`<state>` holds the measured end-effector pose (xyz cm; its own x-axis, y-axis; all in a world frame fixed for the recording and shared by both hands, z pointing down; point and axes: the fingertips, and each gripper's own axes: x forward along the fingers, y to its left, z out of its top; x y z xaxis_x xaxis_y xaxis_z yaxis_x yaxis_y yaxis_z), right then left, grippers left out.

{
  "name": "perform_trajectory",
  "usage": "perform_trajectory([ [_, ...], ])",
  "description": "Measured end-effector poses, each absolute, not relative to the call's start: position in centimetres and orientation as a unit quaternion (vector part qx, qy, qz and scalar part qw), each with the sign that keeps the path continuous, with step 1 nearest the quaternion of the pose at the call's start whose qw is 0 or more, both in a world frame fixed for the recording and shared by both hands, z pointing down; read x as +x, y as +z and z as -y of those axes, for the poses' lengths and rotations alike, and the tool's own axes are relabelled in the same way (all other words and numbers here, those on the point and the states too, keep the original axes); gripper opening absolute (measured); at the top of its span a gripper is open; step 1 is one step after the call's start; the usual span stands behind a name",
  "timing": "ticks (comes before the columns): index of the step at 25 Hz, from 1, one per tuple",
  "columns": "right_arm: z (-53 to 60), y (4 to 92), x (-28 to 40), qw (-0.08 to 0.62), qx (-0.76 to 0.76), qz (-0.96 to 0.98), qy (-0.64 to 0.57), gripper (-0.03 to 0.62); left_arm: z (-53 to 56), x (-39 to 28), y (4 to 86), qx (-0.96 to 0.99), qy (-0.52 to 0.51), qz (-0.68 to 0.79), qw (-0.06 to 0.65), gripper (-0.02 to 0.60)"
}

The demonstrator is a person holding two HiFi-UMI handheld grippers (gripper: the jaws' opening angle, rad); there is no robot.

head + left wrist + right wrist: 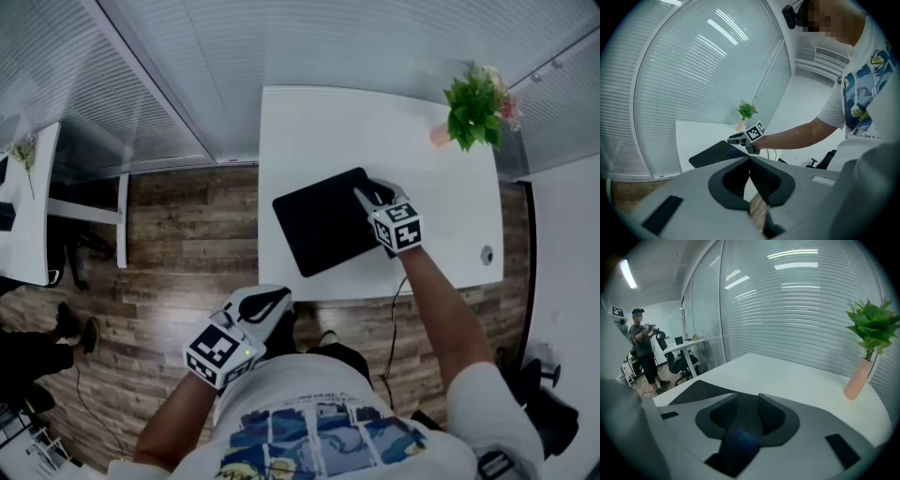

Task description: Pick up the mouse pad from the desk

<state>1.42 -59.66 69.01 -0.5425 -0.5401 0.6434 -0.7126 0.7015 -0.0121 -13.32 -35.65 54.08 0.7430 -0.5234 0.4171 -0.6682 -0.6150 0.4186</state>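
While the left tool point(277, 300) hangs off the near edge of the white tabletop point(319, 122), over the brown wood-plank floor point(187, 244), the right tool point(373, 194) is at the right edge of the black rectangular mouse pad point(323, 225). Right gripper view: jaws of the right tool point(748, 401) stand narrow with the dark pad edge clamped between them. The rest of the pad point(693, 391) runs out to the left over the tabletop point(787, 376).

Head view has the pad lying roughly mid-tabletop, turned at an angle to the edges, near corner close to the front rim. Can't tell whether the gripped edge is off the surface (left gripper view shows the pad point(715, 152) only at a low angle, right tool point(740, 138) at its far side).

Left tool point(750, 158): tips pressed together, nothing between them, floor planks visible through the gap lower down.

Green leafy plant in a pale pink vase point(473, 108) stands at the far right corner, well apart from the pad.
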Motion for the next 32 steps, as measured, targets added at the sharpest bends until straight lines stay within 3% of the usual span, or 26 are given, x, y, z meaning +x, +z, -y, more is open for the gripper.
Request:
perform_trajectory([
  [14,63.8,74.7,1.3,0.381,0.338,0.843,0.174,0.264,37.0,-14.8,56.0,0.888,0.124,0.317,0.308,0.003],
  [24,63.6,75.0,1.1,0.364,0.341,0.845,0.194,0.235,37.4,-15.2,56.9,0.884,0.121,0.320,0.318,0.003],
  [29,62.8,74.7,0.3,0.374,0.340,0.846,0.169,0.143,37.8,-14.8,56.2,0.887,0.114,0.324,0.310,0.003],
  [32,62.7,74.5,0.2,0.385,0.344,0.844,0.147,0.133,37.7,-14.5,56.2,0.887,0.118,0.322,0.307,0.003],
])
